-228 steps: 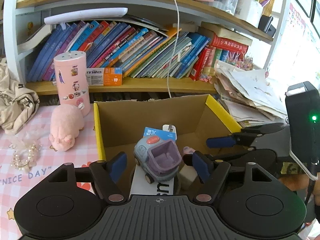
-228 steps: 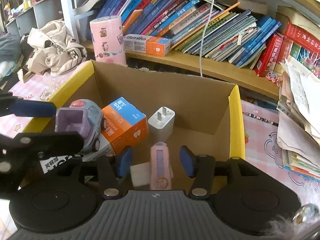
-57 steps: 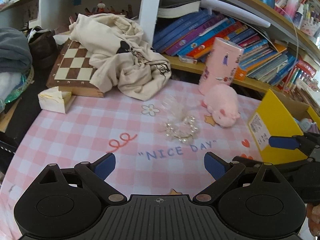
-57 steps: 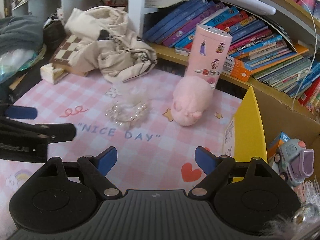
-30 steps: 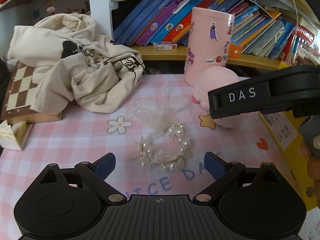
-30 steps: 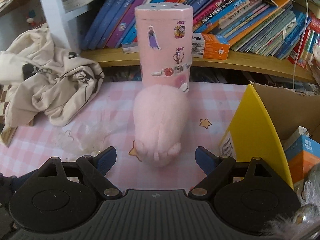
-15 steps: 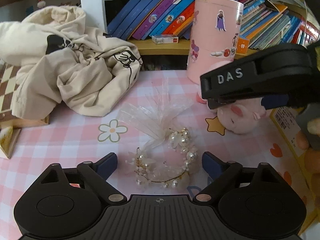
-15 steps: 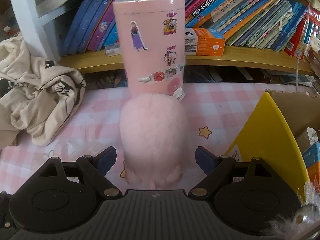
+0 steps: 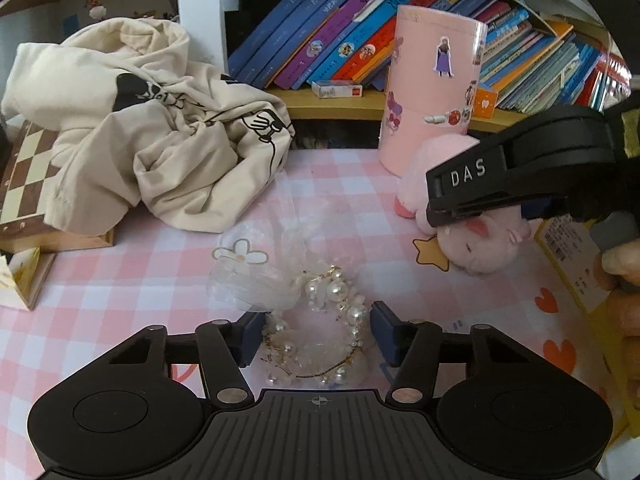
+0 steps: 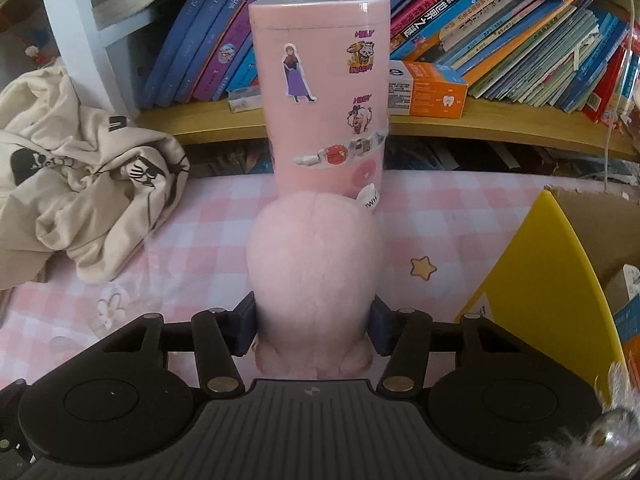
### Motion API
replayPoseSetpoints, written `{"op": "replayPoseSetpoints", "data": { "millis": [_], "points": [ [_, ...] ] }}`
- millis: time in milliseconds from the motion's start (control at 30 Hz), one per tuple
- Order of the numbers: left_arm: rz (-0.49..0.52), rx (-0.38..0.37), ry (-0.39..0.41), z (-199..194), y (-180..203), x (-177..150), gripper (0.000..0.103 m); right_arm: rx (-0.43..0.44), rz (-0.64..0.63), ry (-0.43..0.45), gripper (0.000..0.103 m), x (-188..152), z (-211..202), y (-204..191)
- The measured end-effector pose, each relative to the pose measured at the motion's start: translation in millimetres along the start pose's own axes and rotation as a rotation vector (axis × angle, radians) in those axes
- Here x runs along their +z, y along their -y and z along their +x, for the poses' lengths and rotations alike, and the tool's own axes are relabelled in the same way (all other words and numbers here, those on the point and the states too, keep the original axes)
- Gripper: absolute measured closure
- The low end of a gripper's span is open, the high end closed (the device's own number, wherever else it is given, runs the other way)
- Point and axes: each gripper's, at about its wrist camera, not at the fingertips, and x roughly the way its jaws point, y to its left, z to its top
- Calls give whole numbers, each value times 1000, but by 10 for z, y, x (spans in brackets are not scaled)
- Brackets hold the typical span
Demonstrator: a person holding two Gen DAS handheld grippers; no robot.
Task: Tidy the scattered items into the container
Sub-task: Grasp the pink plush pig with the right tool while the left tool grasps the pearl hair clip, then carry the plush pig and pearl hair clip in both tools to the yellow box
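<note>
Left wrist view
Left gripper (image 9: 316, 334): jaws have just been closing; the blue pads sit at either side of the pearl bracelet (image 9: 320, 336) and seem to touch it, so it looks grasped
Pearl bracelet: lies on the pink checked tablecloth (image 9: 120, 272), a clear wrapper (image 9: 256, 276) touching its far side
Right gripper: enters from the right, over the pink plush toy (image 9: 476, 240)
Background: cream garment (image 9: 152, 128) heaped on a chessboard (image 9: 24, 176)

Right wrist view
Right gripper (image 10: 314, 326): jaws have just been closing; its pads press the sides of the pink plush toy (image 10: 316, 264), grasping it
Pink plush toy: on the cloth, just before the pink sticker-covered canister (image 10: 324, 92)
Cardboard box (image 10: 532, 280): yellow flap at the right, near the toy
Shelf: leaning books (image 10: 500, 28) behind the canister
</note>
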Motion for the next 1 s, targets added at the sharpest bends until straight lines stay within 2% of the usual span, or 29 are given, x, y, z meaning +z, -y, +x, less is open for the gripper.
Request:
{"op": "replayPoseSetpoints", "data": {
  "millis": [367, 733, 1000],
  "points": [
    [-53, -12, 10, -464, -89, -220, 55, 94, 37, -22, 53, -169, -331, 37],
    [-94, -1, 26, -1083, -177, -539, 56, 166, -19, -7, 53, -412, -823, -46],
    [-138, 26, 31, -1381, -250, -748, 56, 208, -64, -22, 53, -621, -1043, -138]
  ]
}}
